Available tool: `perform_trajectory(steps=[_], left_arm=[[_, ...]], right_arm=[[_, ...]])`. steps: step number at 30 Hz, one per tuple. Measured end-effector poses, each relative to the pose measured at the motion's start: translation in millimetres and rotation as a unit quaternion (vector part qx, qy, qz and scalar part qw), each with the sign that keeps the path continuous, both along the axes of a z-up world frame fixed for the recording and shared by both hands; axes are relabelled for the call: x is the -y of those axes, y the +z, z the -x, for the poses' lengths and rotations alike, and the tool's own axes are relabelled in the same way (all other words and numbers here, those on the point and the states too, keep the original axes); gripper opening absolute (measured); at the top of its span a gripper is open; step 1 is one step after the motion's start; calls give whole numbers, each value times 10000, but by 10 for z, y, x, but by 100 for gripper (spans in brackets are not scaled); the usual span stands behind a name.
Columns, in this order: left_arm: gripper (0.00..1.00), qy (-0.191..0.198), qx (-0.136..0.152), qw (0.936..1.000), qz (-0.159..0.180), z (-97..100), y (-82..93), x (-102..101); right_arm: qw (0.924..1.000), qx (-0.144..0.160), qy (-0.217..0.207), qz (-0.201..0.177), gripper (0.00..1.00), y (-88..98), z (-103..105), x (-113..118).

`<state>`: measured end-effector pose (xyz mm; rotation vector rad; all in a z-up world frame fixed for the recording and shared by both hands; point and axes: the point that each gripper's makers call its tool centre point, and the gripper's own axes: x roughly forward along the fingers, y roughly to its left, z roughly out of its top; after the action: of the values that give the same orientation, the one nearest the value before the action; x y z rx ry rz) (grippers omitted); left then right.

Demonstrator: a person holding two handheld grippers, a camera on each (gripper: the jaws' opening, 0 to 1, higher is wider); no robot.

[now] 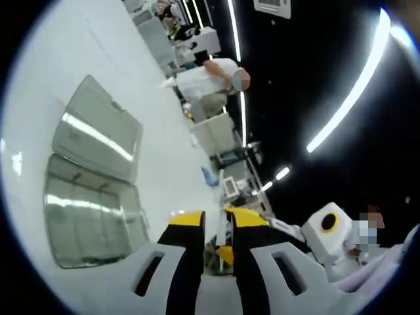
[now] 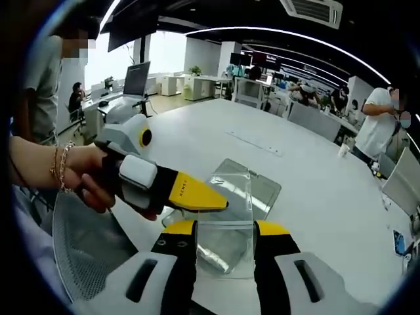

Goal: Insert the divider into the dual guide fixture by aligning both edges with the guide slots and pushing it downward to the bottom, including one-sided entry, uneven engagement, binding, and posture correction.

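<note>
The right gripper (image 2: 225,239) holds the clear divider (image 2: 226,226) between its jaws above the white surface (image 2: 315,184), with the left gripper (image 2: 197,197) touching the sheet's upper edge; whether that one pinches it I cannot tell. In the left gripper view, the clear fixture (image 1: 95,177) lies open on the surface, both halves apparently empty. For a clean entry, I'd level the divider first, start both edges together, then press down evenly.
</note>
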<state>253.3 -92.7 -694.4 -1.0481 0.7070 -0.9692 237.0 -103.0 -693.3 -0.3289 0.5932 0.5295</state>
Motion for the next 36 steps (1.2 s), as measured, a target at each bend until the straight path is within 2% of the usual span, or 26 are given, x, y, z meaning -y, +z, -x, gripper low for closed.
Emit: perform_trajectory(steps=[10, 16, 17, 28, 36], left_arm=[[1, 13, -126, 9999, 102, 3, 8, -6], [0, -15, -481, 9983, 314, 24, 36, -7], [0, -12, -425, 9987, 283, 18, 27, -17], [0, 59, -372, 9987, 335, 0, 58, -55], [0, 123, -358, 9987, 343, -41, 50, -105]], right_arm=[[9997, 96, 175, 159, 30, 9, 35, -65], [9994, 178, 247, 168, 29, 38, 55, -73], [9990, 253, 311, 214, 29, 59, 59, -85], [9978, 314, 530, 229, 29, 85, 55, -112], [9976, 158, 668, -11, 30, 186, 53, -93]])
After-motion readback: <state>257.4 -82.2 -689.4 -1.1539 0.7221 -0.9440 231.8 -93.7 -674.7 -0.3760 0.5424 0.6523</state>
